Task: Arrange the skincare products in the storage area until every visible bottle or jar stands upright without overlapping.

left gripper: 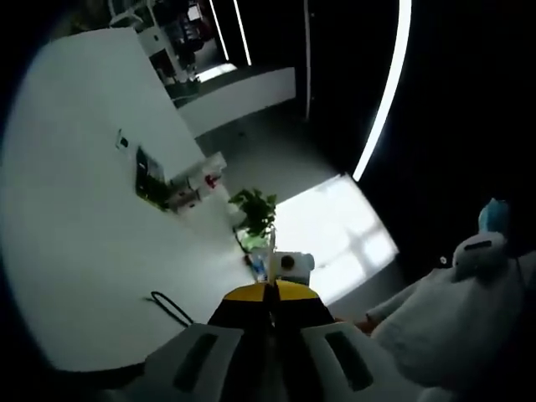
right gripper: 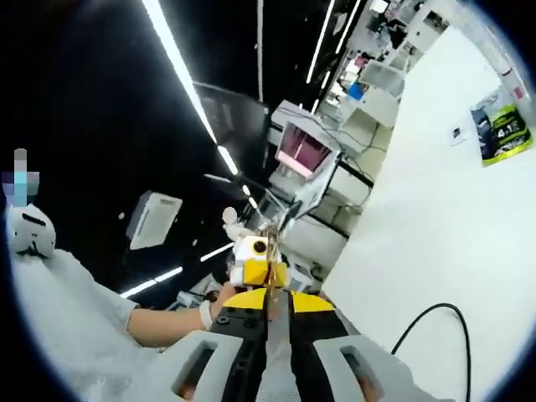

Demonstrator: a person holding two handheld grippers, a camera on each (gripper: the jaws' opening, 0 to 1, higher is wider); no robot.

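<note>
— Yellow-tipped jaws of the left gripper sit pressed together, holding nothing; the right gripper looks the same.

— And the skincare bottles?

— Can't tell where. I see a smooth white wall, a leafy plant, a thin black cable.

— I'd tilt both down, find the storage area first, then open.

A potted plant stands beside, perhaps behind, some boxes.

Both views tilted upward, far from the white wall; shared ceiling light strips
</note>
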